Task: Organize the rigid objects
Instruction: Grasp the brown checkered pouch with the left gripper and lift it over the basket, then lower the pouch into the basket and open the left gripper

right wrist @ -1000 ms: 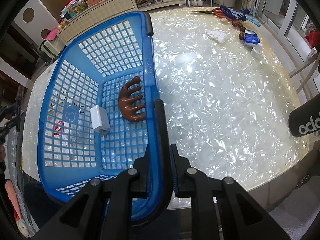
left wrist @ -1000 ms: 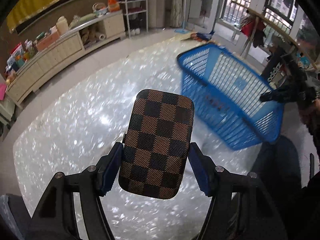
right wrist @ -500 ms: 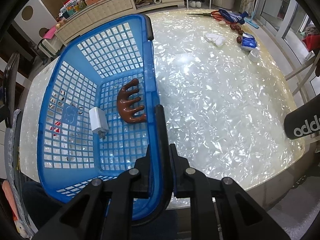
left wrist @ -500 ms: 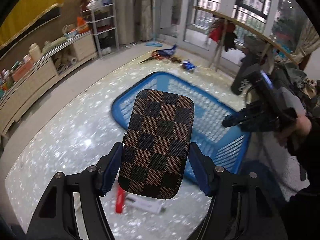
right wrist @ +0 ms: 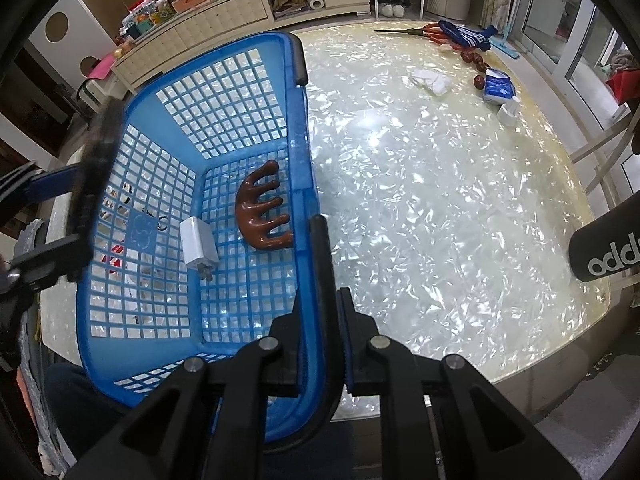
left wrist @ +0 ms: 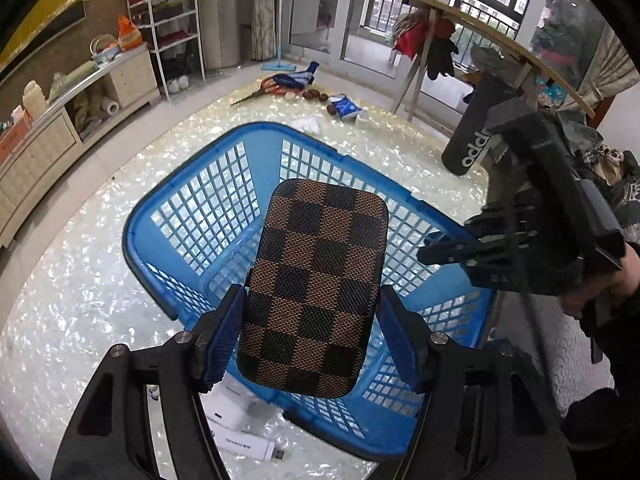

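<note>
Checkered case (left wrist: 316,288) sits clamped in left gripper (left wrist: 312,340) above basket (left wrist: 192,208).

A brown-and-black checkered case (left wrist: 316,288) sits before a blue lattice basket (right wrist: 224,92) holding a glossy brown comb (right wrist: 260,216) and white charger (right wrist: 198,246), on a pearly white mottled table (right wrist: 440,208).

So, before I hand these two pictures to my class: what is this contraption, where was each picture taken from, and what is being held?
No robot here: a person holds a two-fingered gripper in each hand, each with a camera looking along its fingers. In the left camera's picture, the left gripper clamps a brown checkered case above a blue basket on a shiny table. In the right camera's picture, the right gripper is shut on the basket's rim. Inside lie a brown comb-like piece and a white charger.
</note>
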`<state>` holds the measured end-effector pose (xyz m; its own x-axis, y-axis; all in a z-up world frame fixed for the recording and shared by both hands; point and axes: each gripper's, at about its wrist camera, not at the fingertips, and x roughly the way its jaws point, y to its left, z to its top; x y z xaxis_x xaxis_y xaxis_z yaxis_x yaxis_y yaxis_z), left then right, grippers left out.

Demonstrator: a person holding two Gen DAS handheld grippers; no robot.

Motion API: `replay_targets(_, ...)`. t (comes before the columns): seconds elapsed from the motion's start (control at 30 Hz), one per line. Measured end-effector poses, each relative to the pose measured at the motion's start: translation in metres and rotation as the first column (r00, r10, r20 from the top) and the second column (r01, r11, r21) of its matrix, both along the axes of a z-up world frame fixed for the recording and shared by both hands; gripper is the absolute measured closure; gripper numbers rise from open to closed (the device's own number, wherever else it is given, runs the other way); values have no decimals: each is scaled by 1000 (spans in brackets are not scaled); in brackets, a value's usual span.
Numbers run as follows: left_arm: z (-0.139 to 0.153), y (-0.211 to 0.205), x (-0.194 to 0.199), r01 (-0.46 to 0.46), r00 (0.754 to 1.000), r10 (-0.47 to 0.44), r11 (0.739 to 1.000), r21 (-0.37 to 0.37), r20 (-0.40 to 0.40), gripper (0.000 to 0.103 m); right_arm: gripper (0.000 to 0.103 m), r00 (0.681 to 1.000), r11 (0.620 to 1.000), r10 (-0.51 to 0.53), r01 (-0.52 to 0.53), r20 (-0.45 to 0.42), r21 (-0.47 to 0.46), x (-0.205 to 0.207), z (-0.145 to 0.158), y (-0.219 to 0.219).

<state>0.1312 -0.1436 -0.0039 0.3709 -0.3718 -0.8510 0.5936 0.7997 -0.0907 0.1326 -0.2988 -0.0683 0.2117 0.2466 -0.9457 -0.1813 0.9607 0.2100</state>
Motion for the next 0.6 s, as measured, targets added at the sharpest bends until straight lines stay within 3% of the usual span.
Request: replay_targets(0.6,-42,-32,28,48,991,-33,992,114,-129,33,90,1000,998,-7,6,6,66,-1,-1,-7)
